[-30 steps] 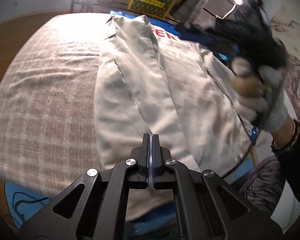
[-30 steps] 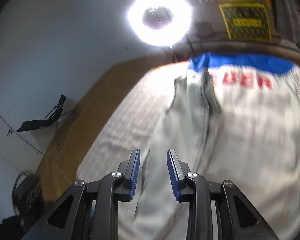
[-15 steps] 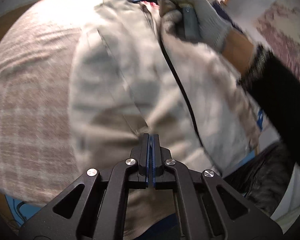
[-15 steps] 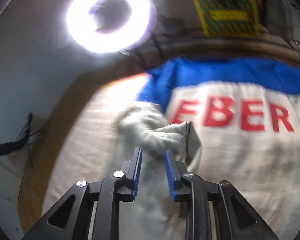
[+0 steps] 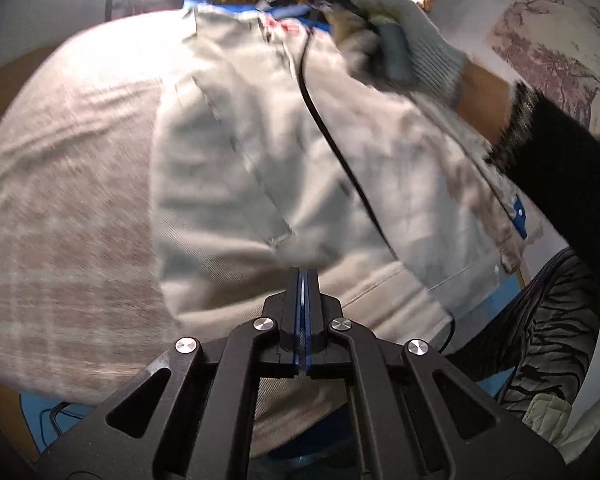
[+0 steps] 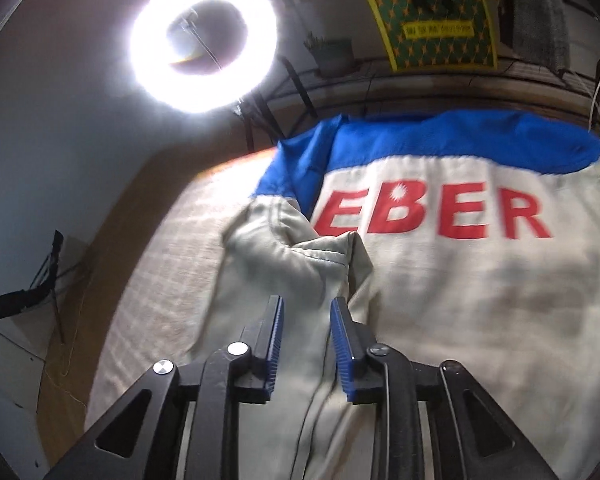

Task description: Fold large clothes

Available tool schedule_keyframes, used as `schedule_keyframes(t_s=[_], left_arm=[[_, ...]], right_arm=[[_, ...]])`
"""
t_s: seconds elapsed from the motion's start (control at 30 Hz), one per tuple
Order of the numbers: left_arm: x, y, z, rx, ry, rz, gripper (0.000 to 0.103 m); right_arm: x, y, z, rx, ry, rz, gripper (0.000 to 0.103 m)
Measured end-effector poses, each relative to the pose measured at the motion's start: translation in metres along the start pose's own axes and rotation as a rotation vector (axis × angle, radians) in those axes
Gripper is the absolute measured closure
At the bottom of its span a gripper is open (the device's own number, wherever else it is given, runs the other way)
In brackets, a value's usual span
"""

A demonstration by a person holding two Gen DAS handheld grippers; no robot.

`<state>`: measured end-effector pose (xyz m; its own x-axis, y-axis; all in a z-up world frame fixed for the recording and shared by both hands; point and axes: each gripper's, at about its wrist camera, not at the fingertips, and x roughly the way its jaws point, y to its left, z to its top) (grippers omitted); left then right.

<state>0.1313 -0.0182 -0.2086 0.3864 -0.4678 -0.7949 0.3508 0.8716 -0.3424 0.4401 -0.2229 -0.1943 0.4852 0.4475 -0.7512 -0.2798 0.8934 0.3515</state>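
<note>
A large pale grey jacket [image 5: 260, 152] with a blue yoke and red letters [image 6: 440, 216] lies back-up on a checked cloth. Its left sleeve [image 6: 296, 264] is folded in over the back. My left gripper [image 5: 304, 276] is shut, its tips over the jacket's near hem; whether it pinches cloth is hidden. My right gripper [image 6: 305, 308] is open, its jaws on either side of the bunched sleeve cloth just below the shoulder. The gloved right hand [image 5: 396, 40] shows in the left wrist view over the jacket's far end.
The checked cloth [image 5: 60, 200] covers the table to the left of the jacket. A ring light [image 6: 204, 36] stands beyond the far edge, with a yellow-green box [image 6: 432, 28] and racks behind. A black cable [image 5: 332, 136] trails across the jacket. My patterned trouser leg [image 5: 540, 328] is at right.
My right gripper has moved forward up the jacket to the folded sleeve near the shoulder, still open. The left gripper stays shut at the hem.
</note>
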Motion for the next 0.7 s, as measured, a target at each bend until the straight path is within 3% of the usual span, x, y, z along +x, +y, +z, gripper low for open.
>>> schedule_keyframes(t_s=[0.17,0.3,0.4,0.57,0.7], left_arm=[[-0.027,-0.014,0.003,0.028,-0.076,0.005,0.103],[-0.034,-0.029,0.004,0.056,-0.092,-0.006,0.103],[-0.023,-0.04,0.001,0.096,-0.054,-0.016,0.103],[0.017,-0.05,-0.017,0.115,0.09,-0.033,0.103],[0.022,-0.055,-0.019,0.156,0.095,-0.012,0.103]], right_arm=[[-0.078,0.002,-0.014,-0.001,-0.073,0.033,0.071],[-0.14,-0.003,-0.033,0.001,-0.106,0.028,0.07],[-0.183,-0.012,-0.048,0.012,-0.139,0.028,0.068],[-0.252,-0.036,-0.082,0.034,-0.19,0.002,0.067],[-0.304,-0.065,-0.111,0.056,-0.227,-0.052,0.065]])
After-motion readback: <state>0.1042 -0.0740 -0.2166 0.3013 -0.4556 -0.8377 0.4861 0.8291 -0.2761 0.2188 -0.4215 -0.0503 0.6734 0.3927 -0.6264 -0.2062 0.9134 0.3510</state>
